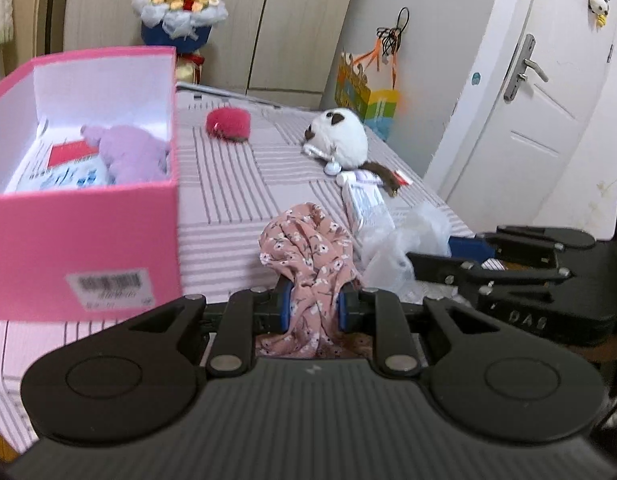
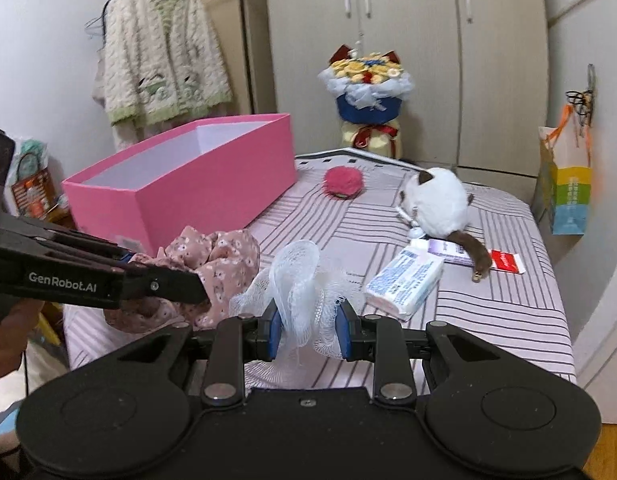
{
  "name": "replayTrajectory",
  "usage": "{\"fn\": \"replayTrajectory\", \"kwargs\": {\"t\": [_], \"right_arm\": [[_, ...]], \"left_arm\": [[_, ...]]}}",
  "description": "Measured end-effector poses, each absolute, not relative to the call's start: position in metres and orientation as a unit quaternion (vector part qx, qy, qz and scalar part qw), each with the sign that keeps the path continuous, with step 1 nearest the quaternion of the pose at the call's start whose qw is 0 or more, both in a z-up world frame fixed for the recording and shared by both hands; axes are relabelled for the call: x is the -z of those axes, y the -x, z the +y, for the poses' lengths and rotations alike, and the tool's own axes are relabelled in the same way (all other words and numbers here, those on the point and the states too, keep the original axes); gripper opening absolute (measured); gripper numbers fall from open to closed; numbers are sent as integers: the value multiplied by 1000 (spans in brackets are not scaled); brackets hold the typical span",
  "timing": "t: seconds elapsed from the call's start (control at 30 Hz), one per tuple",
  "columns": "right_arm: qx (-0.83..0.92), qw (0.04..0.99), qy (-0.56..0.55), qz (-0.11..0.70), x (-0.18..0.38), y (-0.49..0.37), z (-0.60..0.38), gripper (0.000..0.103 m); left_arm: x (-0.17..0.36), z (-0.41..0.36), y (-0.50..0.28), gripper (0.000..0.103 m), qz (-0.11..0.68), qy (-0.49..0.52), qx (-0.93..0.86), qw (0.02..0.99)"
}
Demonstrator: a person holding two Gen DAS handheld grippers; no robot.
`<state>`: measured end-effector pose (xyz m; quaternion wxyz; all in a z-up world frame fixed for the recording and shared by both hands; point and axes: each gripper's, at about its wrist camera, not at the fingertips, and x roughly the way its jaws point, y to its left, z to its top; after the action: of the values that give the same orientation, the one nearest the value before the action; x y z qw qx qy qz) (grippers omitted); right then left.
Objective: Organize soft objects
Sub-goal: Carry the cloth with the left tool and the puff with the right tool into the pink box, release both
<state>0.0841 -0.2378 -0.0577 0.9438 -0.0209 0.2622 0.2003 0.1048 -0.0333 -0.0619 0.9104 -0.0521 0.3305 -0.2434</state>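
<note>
My left gripper is shut on a pink floral cloth, held just right of the open pink box. The box holds a purple plush and a tissue pack. My right gripper is shut on a white mesh bath puff. From the right wrist view the left gripper shows at the left with the floral cloth, in front of the pink box. A red pompom and a white-and-brown plush cat lie farther back on the striped bed.
A tissue pack, a purple packet and a red-and-white card lie on the bed by the cat. A flower bouquet stands beyond the bed. A coloured paper bag hangs right. A door is right.
</note>
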Motion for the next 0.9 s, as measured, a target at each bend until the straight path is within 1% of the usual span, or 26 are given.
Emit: {"fn": "replayTrajectory", "kwargs": {"t": [0.33,0.57,0.77,0.9], "right_arm": [[-248,915,-2,318,21,-86,-222,32],[-319,883,-15,345,3,-90,-194,32],[-364,868,-10,337,-19,-93,-165,32],[-380,869,-6,318,-40,-103,-149,32]], "left_arm": [[40,11,-93,20,379,77,241,890],[21,46,-85,20,403,87,237,880],[-11,77,-74,20,359,77,217,905],[-32,93,-73,20,329,78,217,916]]}}
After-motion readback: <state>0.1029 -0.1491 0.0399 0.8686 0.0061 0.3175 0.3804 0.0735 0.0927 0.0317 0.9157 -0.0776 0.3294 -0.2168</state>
